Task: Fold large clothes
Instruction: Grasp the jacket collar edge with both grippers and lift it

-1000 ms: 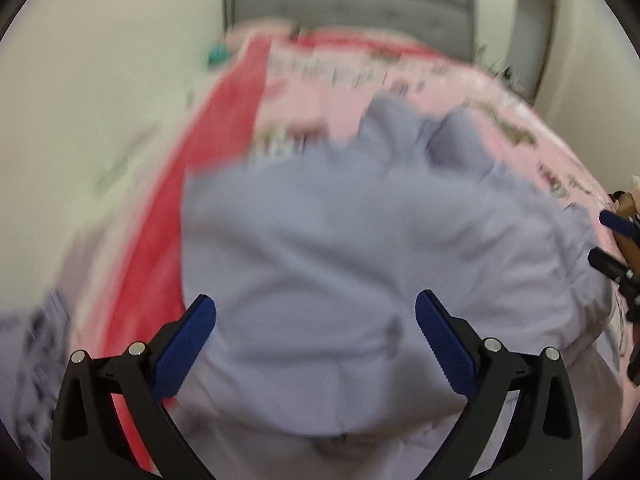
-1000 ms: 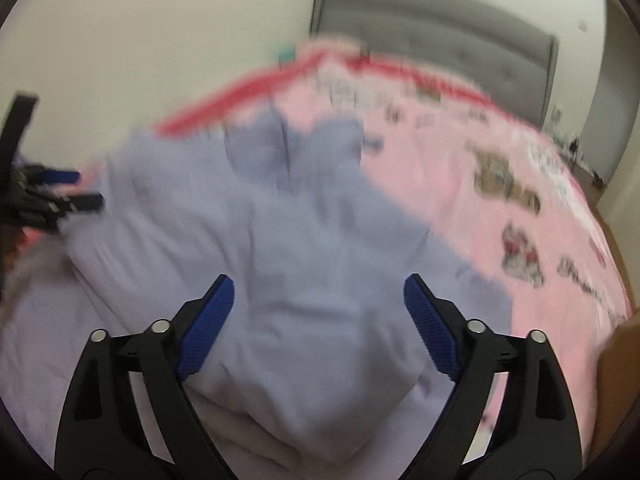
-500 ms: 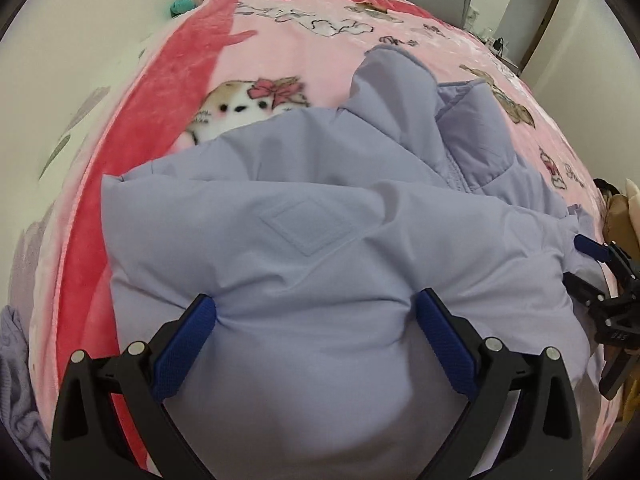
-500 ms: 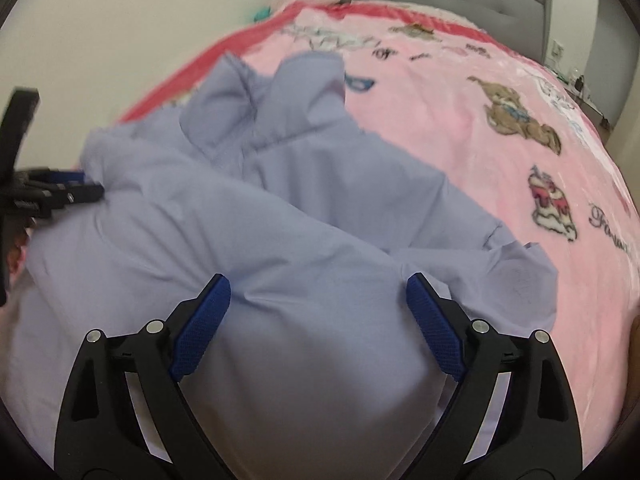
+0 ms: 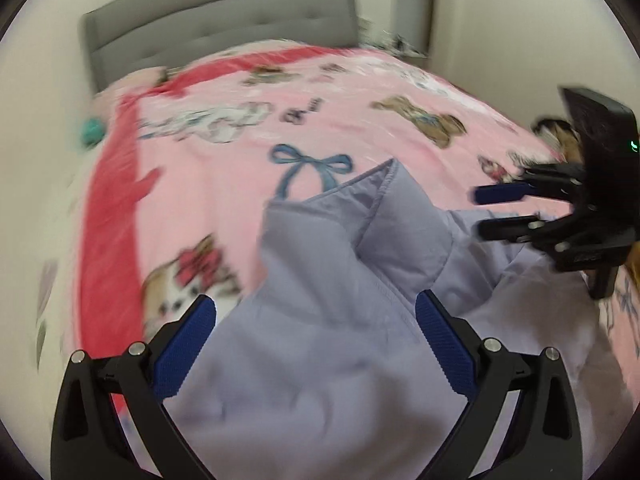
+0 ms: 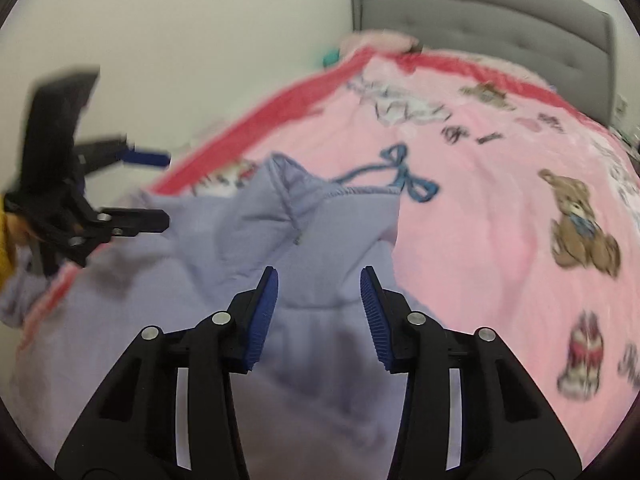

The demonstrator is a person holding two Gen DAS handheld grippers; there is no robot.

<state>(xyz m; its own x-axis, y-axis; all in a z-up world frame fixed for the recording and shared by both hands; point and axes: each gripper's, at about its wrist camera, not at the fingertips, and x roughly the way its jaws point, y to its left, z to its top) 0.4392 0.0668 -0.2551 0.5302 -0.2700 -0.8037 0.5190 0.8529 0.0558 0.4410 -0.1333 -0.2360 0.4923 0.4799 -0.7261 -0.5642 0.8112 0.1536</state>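
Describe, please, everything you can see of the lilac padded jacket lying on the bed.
The lilac padded jacket is a soft, puffy garment of smooth matte fabric with stitched seams. Its high collar stands up toward the headboard, with a small zip pull hanging at the opening. It lies spread and rumpled on the pink cartoon blanket, not yet folded into a neat shape. The left gripper hangs open over its body; the right gripper has just been closing just short of the collar, fabric between its jaws, pads not visibly pressing.

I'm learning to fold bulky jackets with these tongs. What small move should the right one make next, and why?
Probably ease the right tongs down and finish closing on the lilac jacket just below its hood. Its jaws have just been closing, yet a gap remains and the pads do not pinch fabric. The left tongs hang wide open.
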